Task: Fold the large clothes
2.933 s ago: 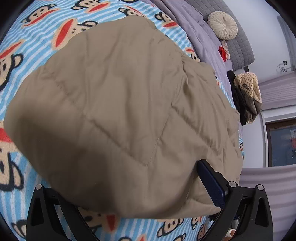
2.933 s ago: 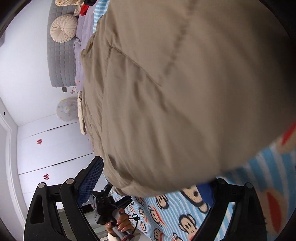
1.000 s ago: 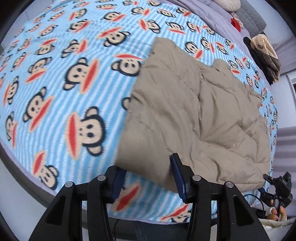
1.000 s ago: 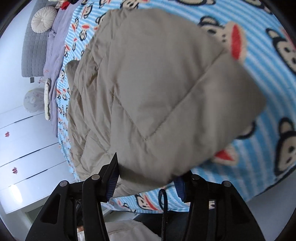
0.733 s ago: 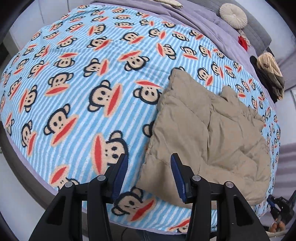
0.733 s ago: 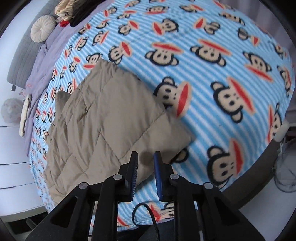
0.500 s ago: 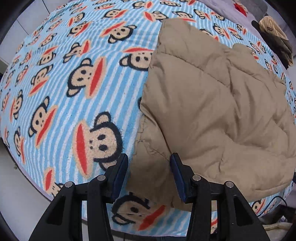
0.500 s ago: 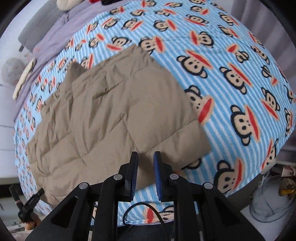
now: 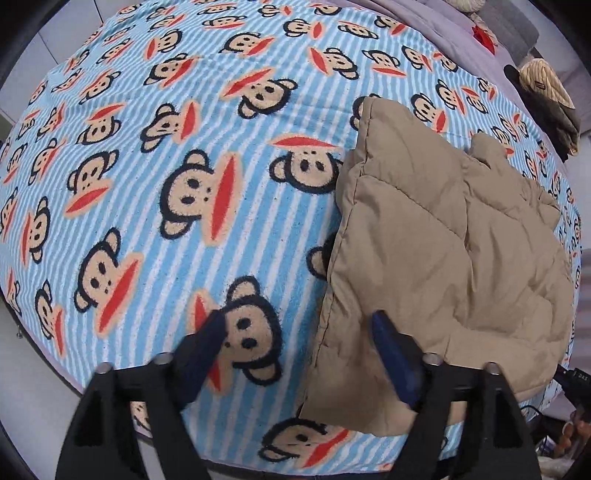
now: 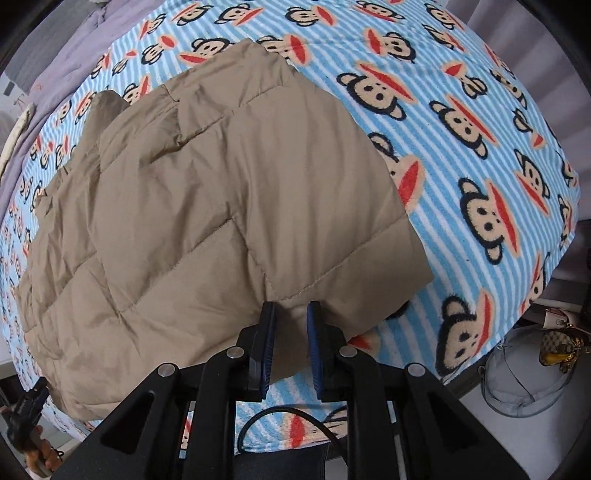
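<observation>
Your left gripper point(image 9: 295, 332) is opening its jaws wide above the near corner of the tan quilted jacket point(image 9: 443, 240). One blue pad hangs over the monkey-print blanket point(image 9: 166, 166) just off the jacket's left edge, the other over the jacket's hem corner, and neither pad presses on cloth. Your right gripper point(image 10: 290, 321) points down at the jacket point(image 10: 221, 192) with its fingers drawn close together, leaving only a narrow slit. The tips sit over the near hem just beside a quilting seam, and whether a pinch of fabric lies in that slit you cannot tell from here.

The jacket lies folded on the blanket point(image 10: 480, 147), close to the bed's near edge. In the left wrist view its long axis runs away from you, from the hem by the pads toward the far end, leaning slightly right. Its left edge is a fairly straight puffed line. The far right part is more rumpled, with a lump sticking up beyond the main panel.

To the jacket's left, in the left wrist view, the blanket is bare across most of the bed. Beyond the jacket's far end lies a purple sheet point(image 9: 443, 22), and a striped tan and dark bundle point(image 9: 546, 96) sits near the bed's right edge. The jacket's near hem almost reaches the blanket's near border.
</observation>
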`<action>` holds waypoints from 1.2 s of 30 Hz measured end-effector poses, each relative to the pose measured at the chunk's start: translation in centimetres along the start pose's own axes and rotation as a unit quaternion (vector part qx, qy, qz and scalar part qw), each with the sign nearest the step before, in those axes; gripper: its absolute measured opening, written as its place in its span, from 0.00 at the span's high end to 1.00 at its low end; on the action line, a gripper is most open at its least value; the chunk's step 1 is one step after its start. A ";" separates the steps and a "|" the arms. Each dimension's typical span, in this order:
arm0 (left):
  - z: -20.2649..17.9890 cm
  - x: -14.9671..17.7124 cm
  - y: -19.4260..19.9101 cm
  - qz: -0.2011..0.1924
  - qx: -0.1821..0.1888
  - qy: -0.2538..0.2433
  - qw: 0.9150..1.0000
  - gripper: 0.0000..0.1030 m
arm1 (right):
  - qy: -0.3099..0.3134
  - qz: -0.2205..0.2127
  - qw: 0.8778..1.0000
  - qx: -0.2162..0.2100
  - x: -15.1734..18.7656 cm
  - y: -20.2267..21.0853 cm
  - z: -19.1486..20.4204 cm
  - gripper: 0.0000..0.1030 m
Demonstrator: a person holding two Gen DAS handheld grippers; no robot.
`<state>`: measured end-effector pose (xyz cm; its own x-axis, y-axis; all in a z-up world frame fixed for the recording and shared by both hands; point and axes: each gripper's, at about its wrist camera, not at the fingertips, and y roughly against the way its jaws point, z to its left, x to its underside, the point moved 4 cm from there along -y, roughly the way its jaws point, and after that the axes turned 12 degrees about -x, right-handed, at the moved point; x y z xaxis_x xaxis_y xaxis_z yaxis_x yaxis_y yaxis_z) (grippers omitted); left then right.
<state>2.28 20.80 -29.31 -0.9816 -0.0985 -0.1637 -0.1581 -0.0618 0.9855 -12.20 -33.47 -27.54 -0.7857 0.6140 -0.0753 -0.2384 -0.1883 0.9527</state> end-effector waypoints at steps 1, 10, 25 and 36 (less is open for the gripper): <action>-0.3 -0.2 0.1 -0.009 0.001 -0.003 1.000 0.01 | 0.004 -0.005 1.000 0.000 0.1 0.5 0.5 0.81; -1.6 -1.2 0.1 -0.017 0.010 -0.019 1.000 0.01 | 0.093 -0.005 0.995 -0.040 0.7 0.9 8.7 0.62; -2.2 -2.9 -1.3 -0.003 0.045 -0.087 0.995 0.01 | 0.117 0.043 0.988 -0.090 5.2 -2.0 16.0 0.31; -3.2 -4.1 -1.5 0.015 0.125 -0.090 0.988 0.01 | 0.122 0.069 0.986 -0.087 5.1 -3.4 16.4 0.20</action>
<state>6.85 18.15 -30.28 -0.9857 0.0832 -0.1462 -0.1286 0.1881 0.9737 -6.03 -17.08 -26.36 -0.9261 0.3753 -0.0370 -0.1977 -0.3996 0.8951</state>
